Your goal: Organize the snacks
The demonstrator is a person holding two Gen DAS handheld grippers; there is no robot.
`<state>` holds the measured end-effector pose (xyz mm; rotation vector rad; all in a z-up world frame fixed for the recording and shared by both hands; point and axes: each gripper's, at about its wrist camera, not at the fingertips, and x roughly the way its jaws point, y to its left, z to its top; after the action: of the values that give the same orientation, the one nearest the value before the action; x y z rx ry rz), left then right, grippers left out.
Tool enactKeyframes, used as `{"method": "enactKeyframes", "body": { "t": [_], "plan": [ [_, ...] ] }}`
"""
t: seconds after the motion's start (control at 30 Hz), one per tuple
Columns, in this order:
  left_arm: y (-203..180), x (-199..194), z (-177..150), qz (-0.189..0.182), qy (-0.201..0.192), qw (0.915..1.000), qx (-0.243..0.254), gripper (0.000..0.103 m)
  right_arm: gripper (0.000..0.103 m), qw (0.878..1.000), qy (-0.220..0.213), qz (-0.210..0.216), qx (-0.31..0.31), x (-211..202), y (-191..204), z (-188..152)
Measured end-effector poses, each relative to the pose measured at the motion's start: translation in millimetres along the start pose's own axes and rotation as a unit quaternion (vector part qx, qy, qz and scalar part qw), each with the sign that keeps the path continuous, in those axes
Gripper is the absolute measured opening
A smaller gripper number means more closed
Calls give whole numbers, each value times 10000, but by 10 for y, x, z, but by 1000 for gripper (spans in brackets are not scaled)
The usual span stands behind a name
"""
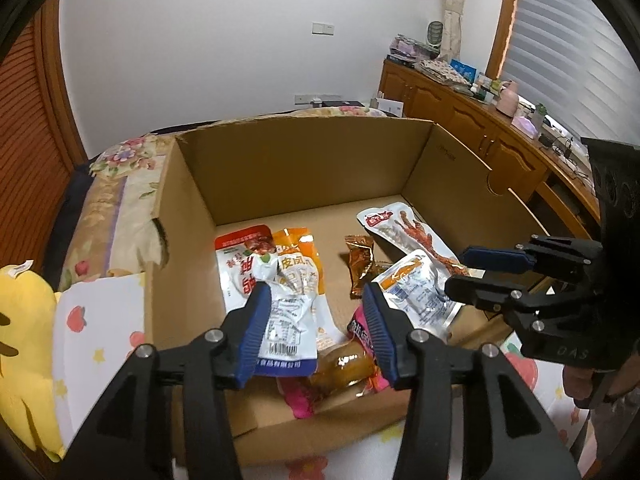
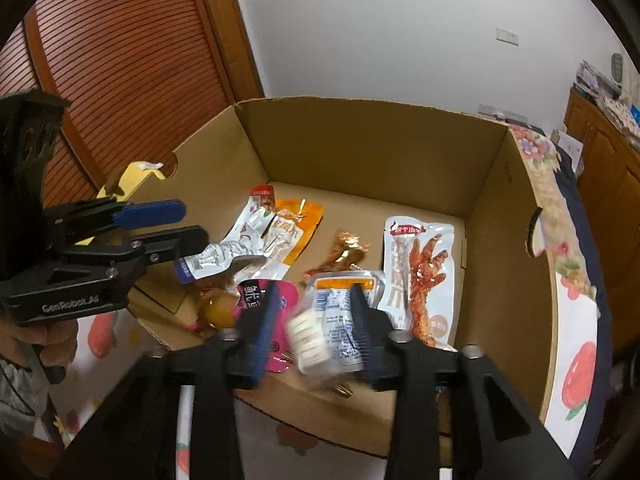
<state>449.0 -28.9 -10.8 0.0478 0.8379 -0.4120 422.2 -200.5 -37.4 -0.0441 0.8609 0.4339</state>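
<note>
My left gripper (image 1: 316,320): jaws apart, silver packet (image 1: 286,320) loose between them.
My right gripper (image 2: 312,328): released, blurred white packet (image 2: 320,332) between.
Snacks: inside cardboard box (image 1: 304,160), frame centre.

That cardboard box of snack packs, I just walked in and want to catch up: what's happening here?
A person holds a gripper in each hand over the cardboard box, sorting snack packs into it. The left gripper is open above a silver pack; the right gripper is open with a small white pack between its fingers, apparently just let go. Several more packs, among them a chicken-foot pack, lie on the box floor.
</note>
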Motion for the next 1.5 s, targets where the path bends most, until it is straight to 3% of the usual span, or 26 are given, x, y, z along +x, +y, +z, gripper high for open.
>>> {"method": "enactKeyframes", "body": {
  "t": [0.4,0.87,0.93,1.03,1.1,1.13,1.2,1.27,1.43,1.5],
  "plan": [
    [-234,-683,-248,240,-346,9991,100,47,41,9980,-584,-245,32,-661,198,-155],
    [-642,-1401,-809,456,-510,9975,198,48,43,9935,-1027,-481,0,-1467,514,-672],
    [-669,-1463,-868,504,-514,9973,171,49,50,9925,-1096,-542,6,-1544,550,-753],
    [-684,-1571,-956,603,-591,9964,123,54,71,9907,-1166,-698,10,-1618,598,-860],
    [-678,-1638,-1024,694,-620,9956,85,61,91,9892,-1227,-805,44,-1662,618,-928],
    [-680,-1671,-1052,715,-648,9953,73,66,93,9883,-1274,-837,63,-1688,628,-964],
    [-679,-1766,-1121,795,-826,9934,21,93,97,9874,-1313,-874,105,-1728,641,-1016],
    [-699,-1860,-1183,908,-1009,9907,33,98,103,9870,-1319,-906,158,-1775,653,-1067],
    [-745,-2049,-1281,1154,-1231,9857,25,103,103,9840,-1454,-1000,238,-1910,695,-1184],
    [-796,-2128,-1333,1441,-1338,9804,73,103,103,9835,-1473,-1023,238,-1956,713,-1220]
  ]
}}
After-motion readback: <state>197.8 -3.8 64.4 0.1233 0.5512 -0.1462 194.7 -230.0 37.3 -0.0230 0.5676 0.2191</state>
